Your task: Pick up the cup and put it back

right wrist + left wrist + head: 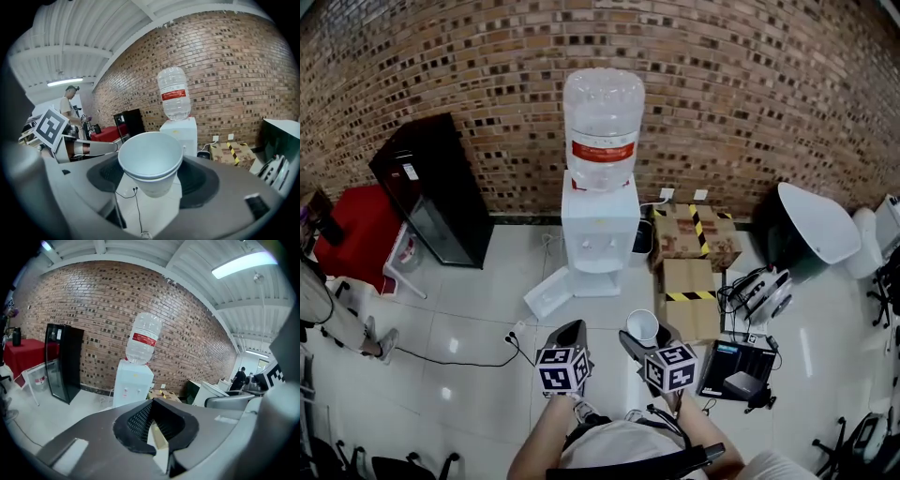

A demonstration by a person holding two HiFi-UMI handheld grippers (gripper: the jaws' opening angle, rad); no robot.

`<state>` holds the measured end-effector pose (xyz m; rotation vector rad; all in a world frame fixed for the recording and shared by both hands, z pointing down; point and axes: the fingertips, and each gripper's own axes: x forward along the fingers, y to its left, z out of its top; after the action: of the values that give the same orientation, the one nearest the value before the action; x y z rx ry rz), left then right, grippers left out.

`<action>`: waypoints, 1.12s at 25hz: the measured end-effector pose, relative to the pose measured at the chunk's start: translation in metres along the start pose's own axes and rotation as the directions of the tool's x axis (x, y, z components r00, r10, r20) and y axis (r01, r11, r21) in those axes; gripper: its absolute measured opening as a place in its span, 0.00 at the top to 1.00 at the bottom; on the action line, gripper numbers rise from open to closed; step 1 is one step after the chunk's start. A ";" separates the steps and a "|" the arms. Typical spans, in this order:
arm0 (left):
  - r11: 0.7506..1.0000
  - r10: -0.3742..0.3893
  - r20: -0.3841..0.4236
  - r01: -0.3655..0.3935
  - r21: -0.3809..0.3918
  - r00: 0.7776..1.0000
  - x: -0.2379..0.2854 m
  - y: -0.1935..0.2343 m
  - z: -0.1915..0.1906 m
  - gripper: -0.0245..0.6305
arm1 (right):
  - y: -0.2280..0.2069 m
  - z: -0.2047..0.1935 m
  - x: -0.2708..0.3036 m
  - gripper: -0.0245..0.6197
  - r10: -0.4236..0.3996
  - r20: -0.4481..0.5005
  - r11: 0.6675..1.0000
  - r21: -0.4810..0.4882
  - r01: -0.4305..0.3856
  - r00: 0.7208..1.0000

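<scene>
Right gripper view: right gripper (151, 174) fingers clamp the raised cup (150, 161), left gripper (155, 430) fingers together; next, set it back upright.

No legible txt, red label (602, 152) on water bottle (603, 101) too blurry to read

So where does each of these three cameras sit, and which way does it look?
Head view: on the person's head, looking steeply down toward the water dispenser; forearms, left gripper and right gripper show.
Left gripper view: on that gripper, along its shut, empty fingers toward the dispenser.
Right gripper view: on that gripper, along its fingers, which hold a paper cup.
Shared: all show the dispenser and brick wall.
</scene>
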<state>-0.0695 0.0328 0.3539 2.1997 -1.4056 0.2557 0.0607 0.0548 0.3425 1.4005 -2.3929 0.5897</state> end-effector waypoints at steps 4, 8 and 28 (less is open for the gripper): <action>0.999 -0.034 0.012 0.034 0.016 0.999 0.002 -0.036 0.001 0.96 | -0.014 -0.007 -0.020 0.40 0.004 -0.008 1.000 -0.030 -0.005 1.000; 0.998 -0.045 0.023 0.044 0.037 0.999 -0.002 -0.054 0.006 0.96 | -0.023 0.000 -0.027 0.40 0.021 0.008 0.999 -0.035 -0.020 1.000; 0.999 0.039 0.048 -0.038 -0.008 0.998 -0.028 -0.043 0.000 0.96 | 0.005 -0.002 -0.023 0.41 0.089 0.000 0.994 -0.067 -0.089 0.996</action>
<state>-0.0435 0.0689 0.3282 2.1883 -1.4737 0.2127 0.0675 0.0748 0.3331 1.2742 -2.4645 0.5244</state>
